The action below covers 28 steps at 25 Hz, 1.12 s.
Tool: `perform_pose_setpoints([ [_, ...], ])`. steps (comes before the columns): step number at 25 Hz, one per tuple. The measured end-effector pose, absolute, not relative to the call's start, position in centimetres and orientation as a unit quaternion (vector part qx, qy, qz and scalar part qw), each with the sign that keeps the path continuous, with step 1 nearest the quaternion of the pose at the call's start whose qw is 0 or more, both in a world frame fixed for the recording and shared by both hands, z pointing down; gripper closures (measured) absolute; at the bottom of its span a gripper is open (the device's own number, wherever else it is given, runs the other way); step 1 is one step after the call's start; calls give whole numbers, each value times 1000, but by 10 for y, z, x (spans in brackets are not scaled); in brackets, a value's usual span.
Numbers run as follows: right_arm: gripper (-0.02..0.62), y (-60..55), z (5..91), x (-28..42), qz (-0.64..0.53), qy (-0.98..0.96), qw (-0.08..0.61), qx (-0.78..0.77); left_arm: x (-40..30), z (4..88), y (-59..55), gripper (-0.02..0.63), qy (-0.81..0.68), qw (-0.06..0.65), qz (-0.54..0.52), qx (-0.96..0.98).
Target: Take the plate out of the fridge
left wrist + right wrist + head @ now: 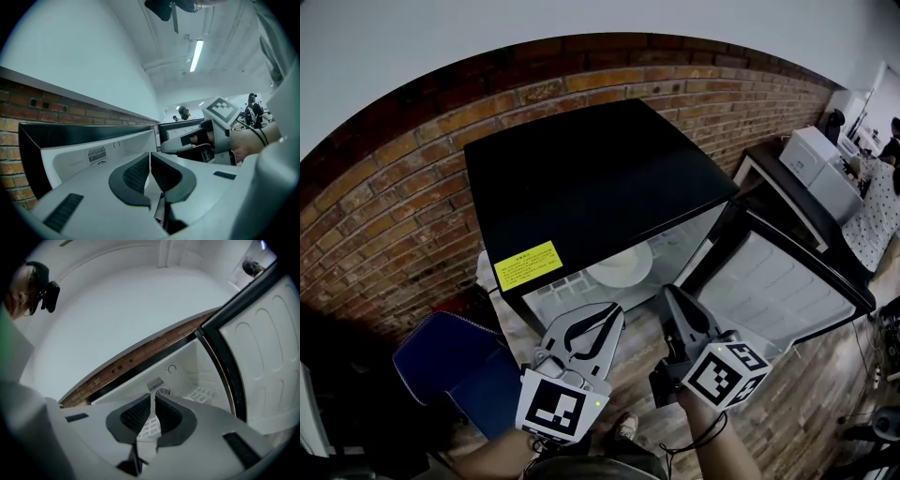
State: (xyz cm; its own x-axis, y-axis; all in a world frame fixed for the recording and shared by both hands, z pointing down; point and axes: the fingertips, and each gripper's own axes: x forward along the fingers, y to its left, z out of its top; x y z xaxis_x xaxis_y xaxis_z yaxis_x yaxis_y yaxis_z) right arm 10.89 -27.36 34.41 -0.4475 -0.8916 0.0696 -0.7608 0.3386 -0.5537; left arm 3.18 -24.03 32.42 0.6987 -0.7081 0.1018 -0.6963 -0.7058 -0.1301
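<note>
Approach step: fridge (581, 178) door (778, 281) open, plate (621, 265) untouched on the wire shelf (558, 284) inside; left tongs (607, 315) and right tongs (669, 296) hover outside, closed, empty; next, one likely must open, reach in and grip the rim.

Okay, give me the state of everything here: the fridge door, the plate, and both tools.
Fridge door: swung open.
Plate: inside the fridge, lying on the shelf, not yet gripped.
Left tool: shut, empty.
Right tool: shut, empty.
</note>
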Motion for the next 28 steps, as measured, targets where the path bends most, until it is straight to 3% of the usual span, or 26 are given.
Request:
perform_pose_setpoints([
  [4,553,-284,360,108,-333,792,160,-486,31,329,-245,581,386,37,-73,-919],
  [6,472,-290,367,106,-361,784,178,-473,29,330,-248,581,388,35,-72,-918],
  [7,468,-293,369,105,-372,779,190,-468,28,330,-249,581,389,35,-72,-918],
  [14,468,-309,423,116,-463,714,200,-485,24,341,-257,581,394,26,-78,-916],
  [28,463,-334,472,107,-539,668,239,-454,21,365,-271,581,393,9,-94,-914],
])
